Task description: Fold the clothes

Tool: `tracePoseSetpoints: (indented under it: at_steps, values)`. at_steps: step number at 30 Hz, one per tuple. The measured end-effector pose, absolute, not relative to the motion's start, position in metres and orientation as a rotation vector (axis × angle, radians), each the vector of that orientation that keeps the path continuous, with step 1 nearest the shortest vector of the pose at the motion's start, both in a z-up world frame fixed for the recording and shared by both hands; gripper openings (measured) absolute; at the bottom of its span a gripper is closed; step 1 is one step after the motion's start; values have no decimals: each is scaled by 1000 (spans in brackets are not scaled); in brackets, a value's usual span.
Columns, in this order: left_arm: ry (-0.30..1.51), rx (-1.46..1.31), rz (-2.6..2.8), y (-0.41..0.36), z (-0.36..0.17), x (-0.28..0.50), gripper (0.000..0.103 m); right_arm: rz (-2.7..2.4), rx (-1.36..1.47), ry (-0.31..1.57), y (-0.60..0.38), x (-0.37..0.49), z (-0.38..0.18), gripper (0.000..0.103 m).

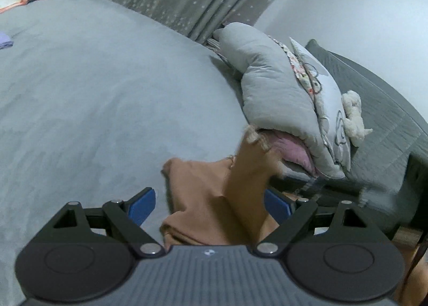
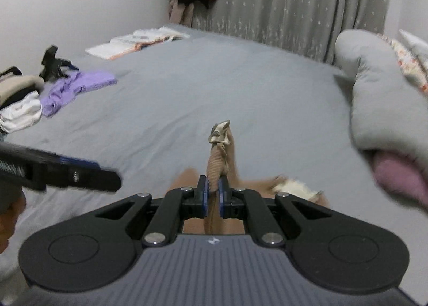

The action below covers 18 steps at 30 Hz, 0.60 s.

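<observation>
A tan garment point(image 1: 214, 199) with a pale knit cuff lies bunched on the grey bed point(image 1: 93, 91). My left gripper point(image 1: 210, 204) is open, its blue pads wide apart on either side of the tan cloth. My right gripper point(image 2: 212, 191) is shut on a ribbed fold of the tan garment point(image 2: 218, 164), which stands up past the pads with a pale cuff at its tip. The left gripper point(image 2: 80, 174) shows blurred at the left of the right wrist view.
A folded grey duvet point(image 2: 374, 97) and pillows point(image 1: 321, 86) lie at the right. A purple garment point(image 2: 75, 89) and a clothes pile point(image 2: 18, 102) lie at the left. White papers point(image 2: 136, 41) rest at the far edge. Grey curtains point(image 2: 294, 3) hang behind.
</observation>
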<state>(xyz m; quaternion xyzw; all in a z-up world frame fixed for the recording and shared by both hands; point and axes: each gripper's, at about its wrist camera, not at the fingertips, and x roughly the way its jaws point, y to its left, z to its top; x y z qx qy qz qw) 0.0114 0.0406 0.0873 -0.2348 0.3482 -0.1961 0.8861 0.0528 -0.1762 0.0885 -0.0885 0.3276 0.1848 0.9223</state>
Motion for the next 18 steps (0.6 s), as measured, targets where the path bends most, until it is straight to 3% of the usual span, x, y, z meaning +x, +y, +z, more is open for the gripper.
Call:
tracePoseSetpoints:
  at_steps: [7, 10, 13, 16, 18]
  values:
    - [764, -510, -383, 40, 68, 22, 89, 411, -174, 753, -151, 38, 47, 12]
    - [775, -511, -379, 37, 65, 27, 89, 379, -115, 743, -171, 37, 52, 25]
    - [788, -519, -375, 37, 57, 28, 89, 442, 30, 738, -202, 28, 61, 32]
    - [795, -518, -378, 35, 53, 28, 89, 539, 199, 776, -242, 10, 64, 50]
    - [800, -515, -380, 33, 51, 28, 89, 592, 234, 786, -270, -5, 67, 53]
